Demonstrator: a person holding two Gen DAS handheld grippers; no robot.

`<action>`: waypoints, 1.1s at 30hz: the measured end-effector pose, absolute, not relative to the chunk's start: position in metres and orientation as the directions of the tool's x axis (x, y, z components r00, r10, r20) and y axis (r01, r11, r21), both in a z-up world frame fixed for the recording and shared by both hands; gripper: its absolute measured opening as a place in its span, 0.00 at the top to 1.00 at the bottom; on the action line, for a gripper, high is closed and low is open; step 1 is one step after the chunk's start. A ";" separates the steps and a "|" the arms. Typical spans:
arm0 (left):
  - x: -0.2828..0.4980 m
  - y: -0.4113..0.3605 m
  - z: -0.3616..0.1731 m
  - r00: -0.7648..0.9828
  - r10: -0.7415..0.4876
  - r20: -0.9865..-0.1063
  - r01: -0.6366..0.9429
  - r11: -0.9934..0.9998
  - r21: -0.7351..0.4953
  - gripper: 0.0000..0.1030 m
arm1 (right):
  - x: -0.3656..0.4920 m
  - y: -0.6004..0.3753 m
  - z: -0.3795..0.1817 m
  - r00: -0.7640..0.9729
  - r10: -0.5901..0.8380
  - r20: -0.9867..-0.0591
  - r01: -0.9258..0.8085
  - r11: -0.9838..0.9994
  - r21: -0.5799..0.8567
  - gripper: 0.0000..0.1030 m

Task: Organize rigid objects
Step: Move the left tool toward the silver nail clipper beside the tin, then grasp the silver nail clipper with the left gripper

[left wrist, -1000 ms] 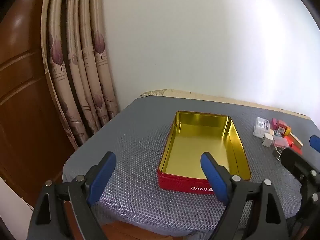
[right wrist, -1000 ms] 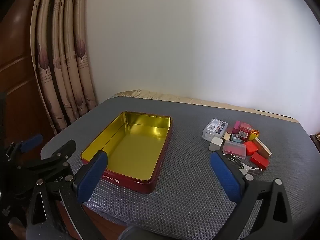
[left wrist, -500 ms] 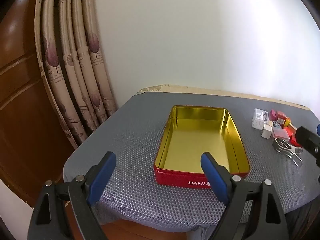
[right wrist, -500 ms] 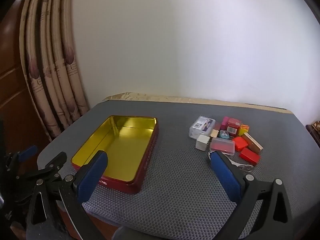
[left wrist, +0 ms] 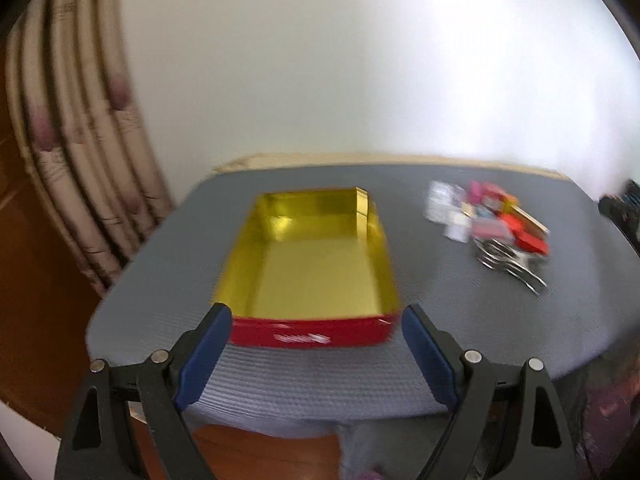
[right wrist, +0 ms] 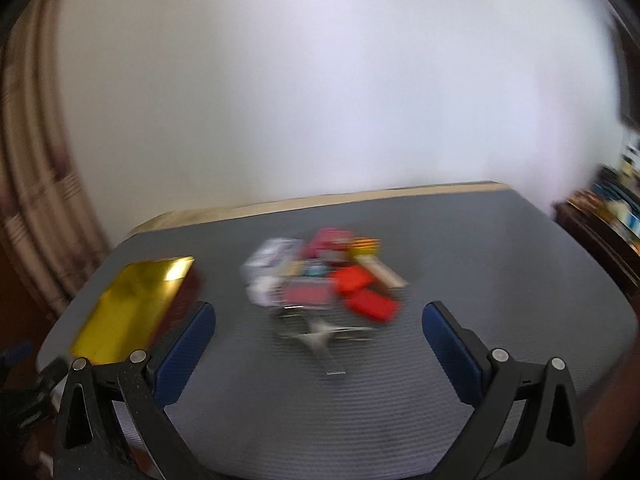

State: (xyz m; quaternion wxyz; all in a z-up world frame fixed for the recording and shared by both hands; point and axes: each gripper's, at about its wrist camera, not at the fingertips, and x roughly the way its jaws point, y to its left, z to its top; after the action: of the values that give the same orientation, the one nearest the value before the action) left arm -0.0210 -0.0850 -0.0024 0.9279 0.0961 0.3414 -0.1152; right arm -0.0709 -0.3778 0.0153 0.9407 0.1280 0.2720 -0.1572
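Straight ahead of the left gripper [left wrist: 316, 344], between its wide-apart blue pads, a red tin [left wrist: 312, 276] with a shiny gold inside is seen sitting empty on the grey mesh mat [left wrist: 440, 328]. Nothing is held in those tongs. Off to their right, well apart from the tin, the pile of small rigid objects [left wrist: 486, 216] is found, with some metal clips [left wrist: 508, 260] lying at its near edge.

The right gripper [right wrist: 320, 344] is spread wide as well and nothing is clamped in it. The pile [right wrist: 328, 276] is lined up just beyond its tips, the clips [right wrist: 320, 332] closest in, and the tin [right wrist: 132, 308] is off past its left finger.

So nothing has been sorted yet, by the look of it. Both views are smeared pretty badly, so individual pieces can't be told apart. That's where trouble could be expected, imo: the bits are packed touching each other, so two could be pinched at once, or neighbours could be shoved across the mat. The clips look thin and slippery, easily squirted out of the pads.
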 end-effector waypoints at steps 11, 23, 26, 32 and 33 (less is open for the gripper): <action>0.008 -0.199 -0.030 0.485 -0.341 -0.805 0.453 0.886 -0.103 0.13 | -0.102 -0.484 -0.017 0.709 -0.357 -0.608 0.544 0.826 0.150 0.00; 0.089 -0.291 -0.065 0.191 -0.424 -0.885 0.284 0.887 -0.364 0.13 | -0.112 -0.516 -0.040 0.699 -0.263 -0.665 0.534 0.810 0.241 0.00; 0.104 -0.301 -0.075 0.157 -0.401 -0.903 0.178 0.911 -0.373 0.13 | -0.113 -0.524 -0.042 0.702 -0.226 -0.676 0.528 0.801 0.281 0.00; 0.124 -0.315 -0.097 0.137 -0.353 -0.925 0.008 0.935 -0.355 0.13 | -0.112 -0.531 -0.045 0.703 -0.156 -0.694 0.506 0.795 0.334 0.00; 0.125 -0.315 -0.098 0.138 -0.349 -0.927 -0.002 0.936 -0.353 0.13 | -0.111 -0.532 -0.046 0.703 -0.142 -0.697 0.502 0.794 0.343 0.00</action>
State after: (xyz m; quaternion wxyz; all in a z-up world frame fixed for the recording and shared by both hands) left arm 0.1250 -0.3154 -0.0981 0.7420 -0.1357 0.6460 -0.1171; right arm -0.1115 -0.5325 -0.0458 0.8840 0.2642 0.3400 -0.1821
